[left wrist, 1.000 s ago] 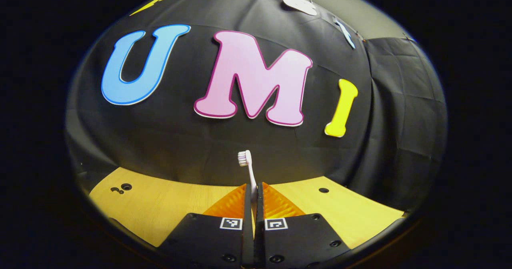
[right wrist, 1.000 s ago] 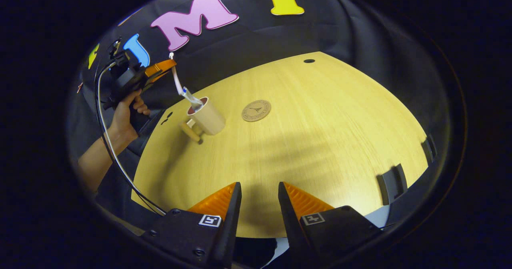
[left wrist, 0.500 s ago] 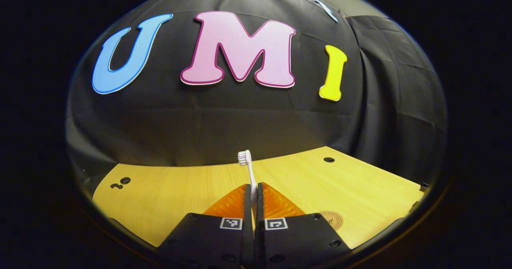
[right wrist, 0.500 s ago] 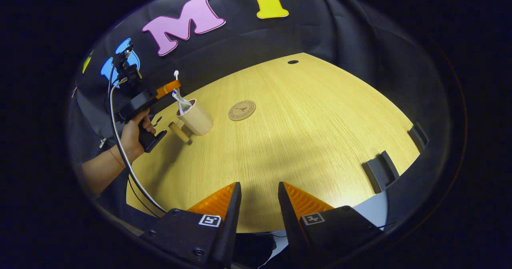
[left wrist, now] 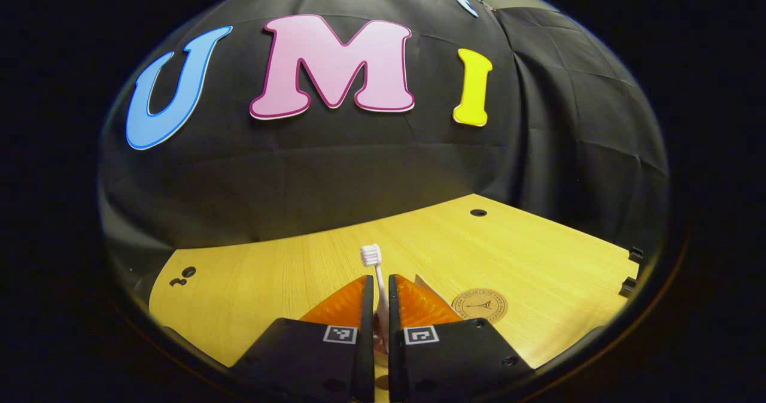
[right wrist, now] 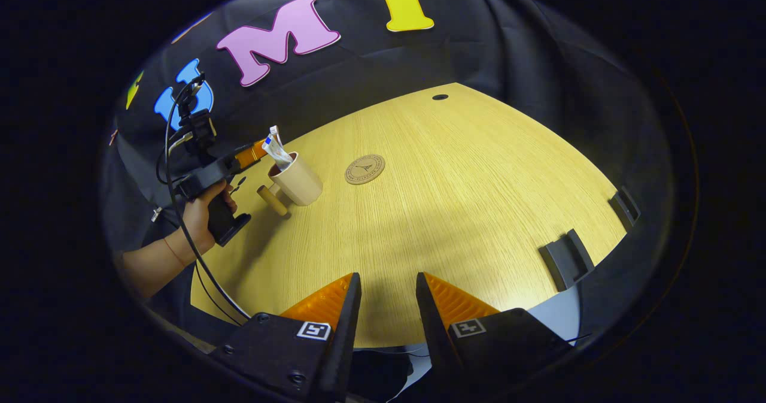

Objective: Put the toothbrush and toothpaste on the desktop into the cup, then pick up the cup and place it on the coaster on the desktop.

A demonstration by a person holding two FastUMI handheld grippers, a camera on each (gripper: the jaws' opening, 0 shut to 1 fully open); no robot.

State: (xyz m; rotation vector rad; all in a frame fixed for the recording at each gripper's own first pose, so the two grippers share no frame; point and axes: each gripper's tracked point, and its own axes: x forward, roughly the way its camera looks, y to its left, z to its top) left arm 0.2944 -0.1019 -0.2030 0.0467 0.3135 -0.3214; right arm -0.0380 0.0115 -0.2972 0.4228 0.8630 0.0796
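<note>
White-bristled, the toothbrush (left wrist: 372, 258) is seen upright between the fingers of the left hand-held gripper (left wrist: 377, 289), which are set narrowly about its handle; whether both press on it cannot be told. In the right gripper view the toothpaste (right wrist: 276, 149) is seen standing in the cup (right wrist: 297, 179) at the far left of the tabletop (right wrist: 455, 211), with that hand-held gripper just beside the rim. The toothbrush is judged to be nearly in; release, then carrying the cup to the coaster (right wrist: 364, 169), just right of it, is left. The right hand-held gripper (right wrist: 386, 295) is held apart and empty at the near edge. Pale wood grain is lit warmly, and black cloth (right wrist: 508, 50) is hung behind
</note>
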